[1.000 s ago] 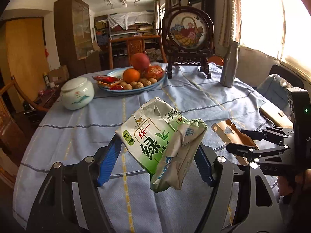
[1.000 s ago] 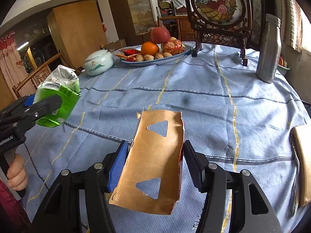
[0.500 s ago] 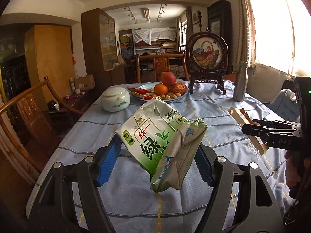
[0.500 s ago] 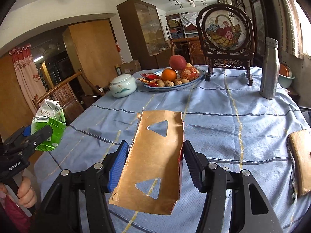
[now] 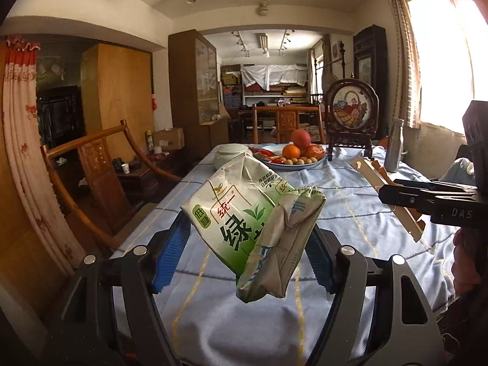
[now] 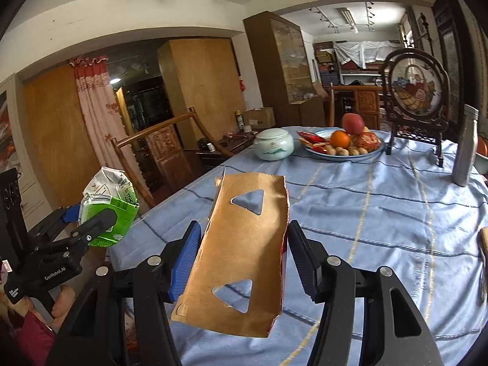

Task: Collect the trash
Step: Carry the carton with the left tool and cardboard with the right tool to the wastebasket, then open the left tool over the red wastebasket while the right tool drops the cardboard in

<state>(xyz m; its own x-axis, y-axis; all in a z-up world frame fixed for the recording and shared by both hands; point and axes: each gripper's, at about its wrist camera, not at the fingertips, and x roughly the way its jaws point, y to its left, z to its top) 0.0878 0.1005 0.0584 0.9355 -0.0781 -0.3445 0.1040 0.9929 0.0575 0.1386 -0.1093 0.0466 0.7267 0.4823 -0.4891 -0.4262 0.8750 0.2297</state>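
Note:
My left gripper is shut on a crumpled green and white tea carton, held above the near edge of the table; the carton also shows at the left of the right wrist view. My right gripper is shut on a flattened brown cardboard box with two triangular holes, held above the tablecloth. The box also shows edge-on in the left wrist view, to the right of the carton.
A round table with a blue cloth holds a fruit plate, a white lidded jar, a framed embroidery stand and a metal bottle. A wooden chair stands left of the table.
Both grippers have risen and pulled back from the table with their items. The view now takes in more of the room and the table's near edge.

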